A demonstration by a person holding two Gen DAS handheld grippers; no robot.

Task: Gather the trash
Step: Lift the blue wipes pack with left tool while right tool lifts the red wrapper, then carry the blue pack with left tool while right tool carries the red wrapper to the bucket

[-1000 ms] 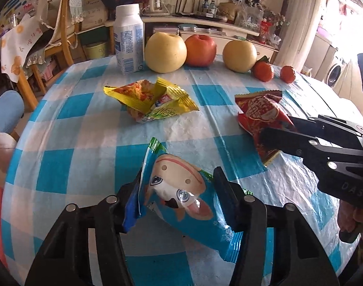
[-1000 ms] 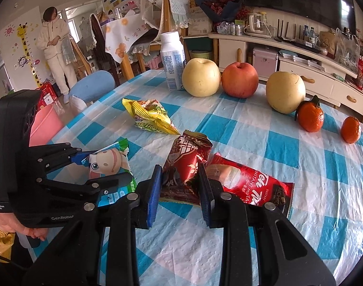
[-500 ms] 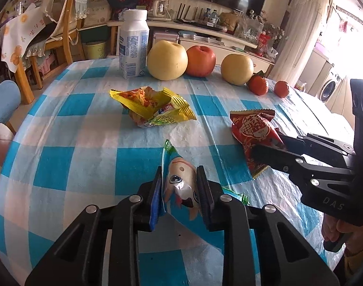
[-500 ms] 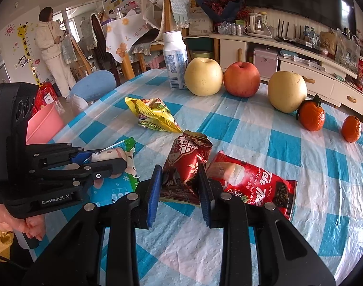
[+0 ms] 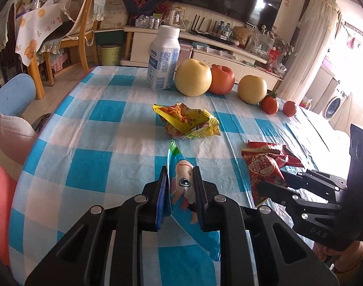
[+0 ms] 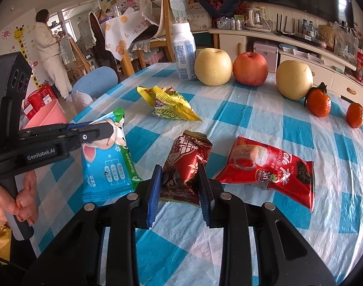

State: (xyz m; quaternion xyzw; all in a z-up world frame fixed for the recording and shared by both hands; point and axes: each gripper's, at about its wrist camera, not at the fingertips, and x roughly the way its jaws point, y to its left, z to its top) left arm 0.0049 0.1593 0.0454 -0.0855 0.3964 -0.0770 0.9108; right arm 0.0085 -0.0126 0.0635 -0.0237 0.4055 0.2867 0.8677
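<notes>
Pinching crinkled blue foil wrapper (image 5: 181, 186)

Left tongs (image 5: 180, 186) pinch the blue wrapper (image 5: 182, 190).

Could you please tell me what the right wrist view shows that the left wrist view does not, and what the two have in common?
Only the right wrist view shows a standing person in the background, a pink bin beside the table, and the flat red instant-tea packet in full. Only the left wrist view shows a washing machine at the far right. Both show the left tool shut on the blue cartoon wrapper, the right tool closed on the dark red wrapper, the yellow wrapper, the white bottle and the row of fruit behind.
</notes>
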